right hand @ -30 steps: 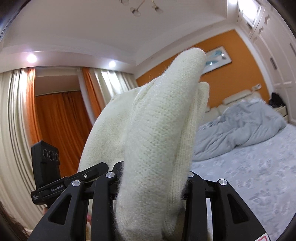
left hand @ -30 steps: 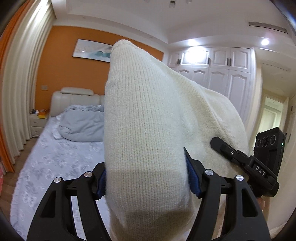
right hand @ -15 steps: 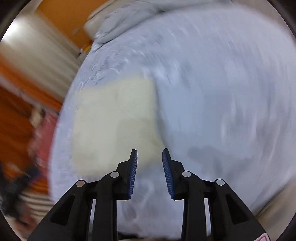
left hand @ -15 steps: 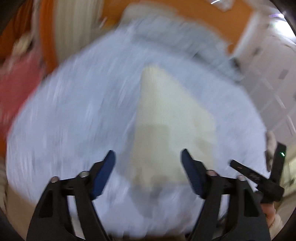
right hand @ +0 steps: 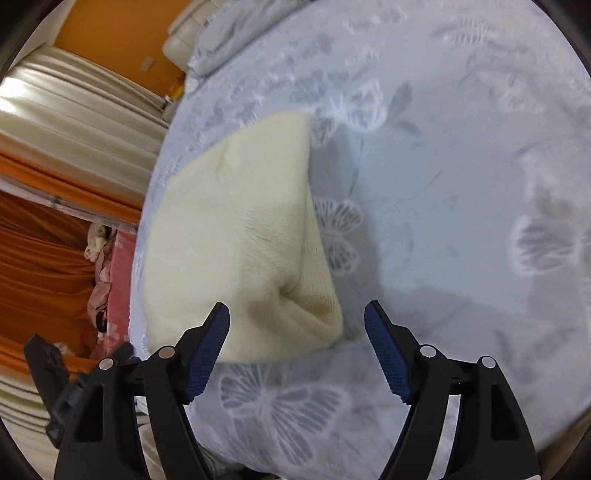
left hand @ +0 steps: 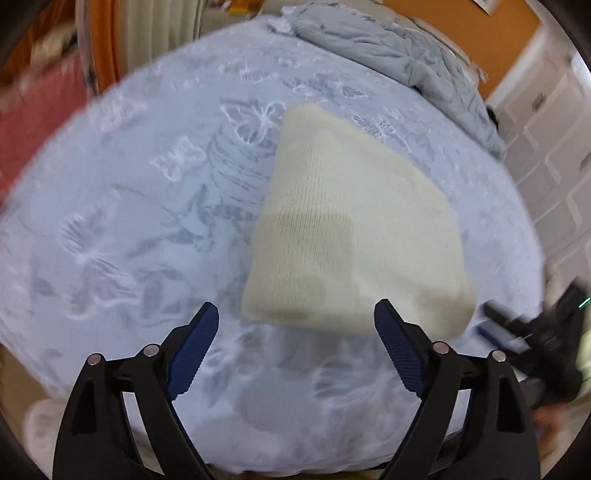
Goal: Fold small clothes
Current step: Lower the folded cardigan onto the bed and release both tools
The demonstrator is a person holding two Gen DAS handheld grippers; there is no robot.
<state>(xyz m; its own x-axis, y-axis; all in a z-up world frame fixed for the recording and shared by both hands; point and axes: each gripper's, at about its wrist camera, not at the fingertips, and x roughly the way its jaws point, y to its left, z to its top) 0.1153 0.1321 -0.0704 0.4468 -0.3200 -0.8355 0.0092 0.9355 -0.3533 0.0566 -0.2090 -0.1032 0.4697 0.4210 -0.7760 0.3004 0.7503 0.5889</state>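
Ahead of my blue-padded black fingers [left hand: 207, 325] I see a plain cream knit garment [left hand: 354, 236] on a pale blue bedspread [left hand: 129, 221] patterned with white butterflies, with a grey duvet [left hand: 388, 55] and orange wall [right hand: 110, 33] beyond.

left claw [left hand: 295, 325] | black arms | blue ribbed pads | silver screws

left wrist: down, close | right wrist: same | shared: sweater [left hand: 354, 236] [right hand: 236, 236]
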